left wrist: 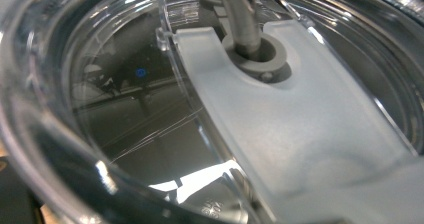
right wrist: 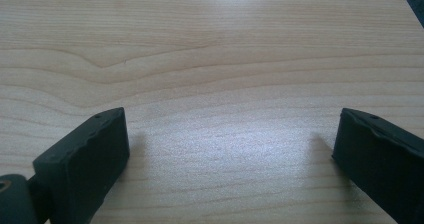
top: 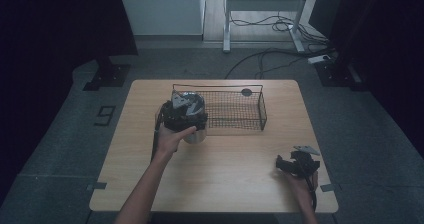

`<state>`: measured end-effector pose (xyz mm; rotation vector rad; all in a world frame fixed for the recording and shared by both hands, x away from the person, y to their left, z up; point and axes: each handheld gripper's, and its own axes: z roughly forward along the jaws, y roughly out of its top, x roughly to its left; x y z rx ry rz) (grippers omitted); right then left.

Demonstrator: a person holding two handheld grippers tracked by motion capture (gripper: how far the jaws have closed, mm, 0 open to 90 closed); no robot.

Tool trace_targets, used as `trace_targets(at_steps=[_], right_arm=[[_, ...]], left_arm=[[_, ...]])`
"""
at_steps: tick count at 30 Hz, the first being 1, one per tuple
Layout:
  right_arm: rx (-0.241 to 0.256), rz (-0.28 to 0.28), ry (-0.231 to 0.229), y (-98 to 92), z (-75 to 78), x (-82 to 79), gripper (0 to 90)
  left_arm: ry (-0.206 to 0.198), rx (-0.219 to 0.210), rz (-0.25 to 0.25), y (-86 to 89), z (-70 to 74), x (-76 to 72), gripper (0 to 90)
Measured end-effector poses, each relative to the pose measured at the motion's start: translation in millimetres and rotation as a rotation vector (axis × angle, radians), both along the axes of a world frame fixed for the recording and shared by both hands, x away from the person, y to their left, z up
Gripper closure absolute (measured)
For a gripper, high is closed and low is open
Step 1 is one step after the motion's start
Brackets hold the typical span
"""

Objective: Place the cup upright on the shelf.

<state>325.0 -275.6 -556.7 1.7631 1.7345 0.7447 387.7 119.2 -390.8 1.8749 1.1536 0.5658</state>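
So from the high view I've got my left gripper up at the left end of the wire basket, sitting right on top of a shiny metal tumbler. The tumbler stands upright on the wooden table, just at the basket's near-left corner; whether it's touching the wire I honestly can't tell from up here. My left hand wraps the gripper body from the near side.

The left gripper view is basically all lid: a clear plastic lid seen super close, with a frosted slider tab running across it and a metal straw poking up through a grey grommet. The jaws don't appear there and the gripper body covers them from above, so I can't tell if that one is apart or clamped on the tumbler.

My right gripper is parked well away at the near-right corner of the table, right hand behind it. In the right gripper view both black jaws stand wide apart with just bare wood grain between them, holding nothing, tips low near the tabletop.

There's also a small dark round thing at the basket's far rim, too small to make out.
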Motion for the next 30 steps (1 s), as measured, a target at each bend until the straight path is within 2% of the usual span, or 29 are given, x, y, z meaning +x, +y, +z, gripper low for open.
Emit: trace_targets(at_steps=[30], right_arm=[[0.000, 0.000, 0.000, 0.0, 0.0, 0.0, 1.2]], left_arm=[[0.026, 0.009, 0.015, -0.8, -7.3, 10.5, 3.4]])
